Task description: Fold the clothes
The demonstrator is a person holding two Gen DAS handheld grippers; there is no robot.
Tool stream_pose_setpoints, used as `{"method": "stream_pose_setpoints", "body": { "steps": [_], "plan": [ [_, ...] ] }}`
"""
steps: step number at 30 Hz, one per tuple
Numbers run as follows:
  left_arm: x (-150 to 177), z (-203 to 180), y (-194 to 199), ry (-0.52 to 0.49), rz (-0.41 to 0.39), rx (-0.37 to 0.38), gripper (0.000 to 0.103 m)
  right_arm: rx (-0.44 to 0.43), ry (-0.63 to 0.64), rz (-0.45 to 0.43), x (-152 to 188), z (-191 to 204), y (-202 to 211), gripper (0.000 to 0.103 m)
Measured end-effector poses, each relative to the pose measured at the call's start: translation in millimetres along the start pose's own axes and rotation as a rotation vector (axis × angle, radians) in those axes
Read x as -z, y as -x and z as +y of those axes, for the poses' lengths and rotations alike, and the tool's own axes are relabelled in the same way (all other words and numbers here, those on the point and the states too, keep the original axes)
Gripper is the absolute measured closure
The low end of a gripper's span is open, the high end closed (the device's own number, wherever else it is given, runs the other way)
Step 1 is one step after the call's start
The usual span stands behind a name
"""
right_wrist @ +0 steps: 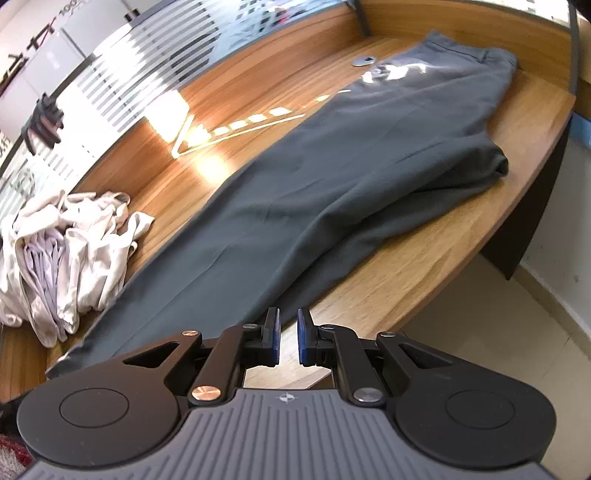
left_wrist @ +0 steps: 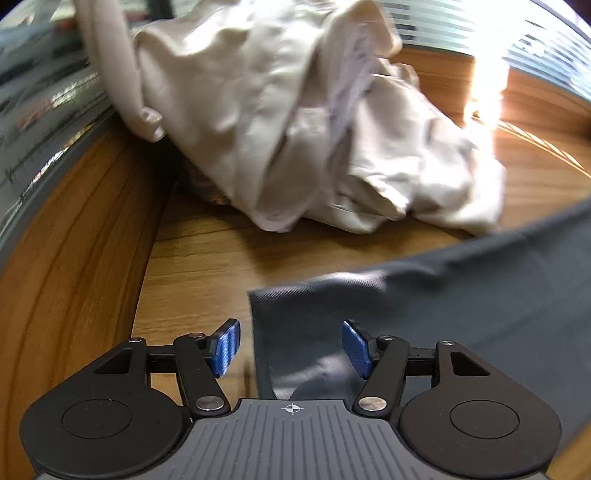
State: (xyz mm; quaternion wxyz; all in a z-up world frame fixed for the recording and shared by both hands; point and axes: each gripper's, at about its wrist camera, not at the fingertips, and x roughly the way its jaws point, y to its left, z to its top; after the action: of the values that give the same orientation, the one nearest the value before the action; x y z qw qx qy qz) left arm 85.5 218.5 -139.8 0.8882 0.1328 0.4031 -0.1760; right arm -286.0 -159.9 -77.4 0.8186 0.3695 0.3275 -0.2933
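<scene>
Left hand-held gripper gapes over grey trousers.

A wooden table in a bright, glass-walled room.

The table has a warm brown grain and a curved front edge, with a raised wooden rim along its back. A small round metal cap sits in its top near the far end. Frosted, striped glass panels stand behind it. Sunlight falls through them in bright patches and bars on the wood. Pale floor tiles show below the edge, beside a white wall.
</scene>
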Motion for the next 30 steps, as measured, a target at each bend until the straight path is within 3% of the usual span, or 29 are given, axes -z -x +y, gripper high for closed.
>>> {"method": "stream_pose_setpoints", "body": {
  "steps": [3, 4, 5, 6, 7, 10, 13, 18, 21, 25, 30],
  "plan": [
    [-2, 9, -14, 0.052, -0.009, 0.013, 0.034, 0.012, 0.025, 0.001, -1, 14, 4, 0.09],
    [-3, 11, -18, 0.067, -0.012, 0.025, 0.038, 0.016, 0.032, 0.004, -1, 17, 4, 0.089],
    [-4, 13, -22, 0.082, -0.015, 0.036, 0.05, 0.023, 0.041, 0.007, -2, 20, 5, 0.089],
    [-4, 14, -24, 0.092, -0.019, 0.043, 0.071, 0.029, 0.05, 0.009, -3, 23, 5, 0.089],
    [-6, 13, -23, 0.09, -0.023, 0.041, 0.082, 0.036, 0.059, 0.012, -4, 26, 6, 0.089],
    [-18, 16, -22, 0.075, -0.031, 0.026, 0.093, 0.046, 0.087, 0.011, -6, 34, 8, 0.089],
    [-31, 20, -29, 0.075, -0.007, 0.01, 0.091, 0.048, 0.123, 0.018, -7, 40, 6, 0.087],
    [-33, 24, -40, 0.071, 0.03, 0.007, 0.079, 0.074, 0.202, 0.035, -9, 47, -10, 0.086],
    [-29, 32, -30, 0.101, -0.004, 0.009, 0.062, 0.062, 0.27, 0.036, -12, 60, -17, 0.086],
    [-19, 46, -14, 0.143, -0.014, 0.006, 0.06, -0.027, 0.392, 0.057, -11, 93, -31, 0.085],
    [1, 48, 13, 0.147, 0.001, 0.067, 0.058, -0.201, 0.609, 0.134, 4, 152, -54, 0.078]
  ]
}}
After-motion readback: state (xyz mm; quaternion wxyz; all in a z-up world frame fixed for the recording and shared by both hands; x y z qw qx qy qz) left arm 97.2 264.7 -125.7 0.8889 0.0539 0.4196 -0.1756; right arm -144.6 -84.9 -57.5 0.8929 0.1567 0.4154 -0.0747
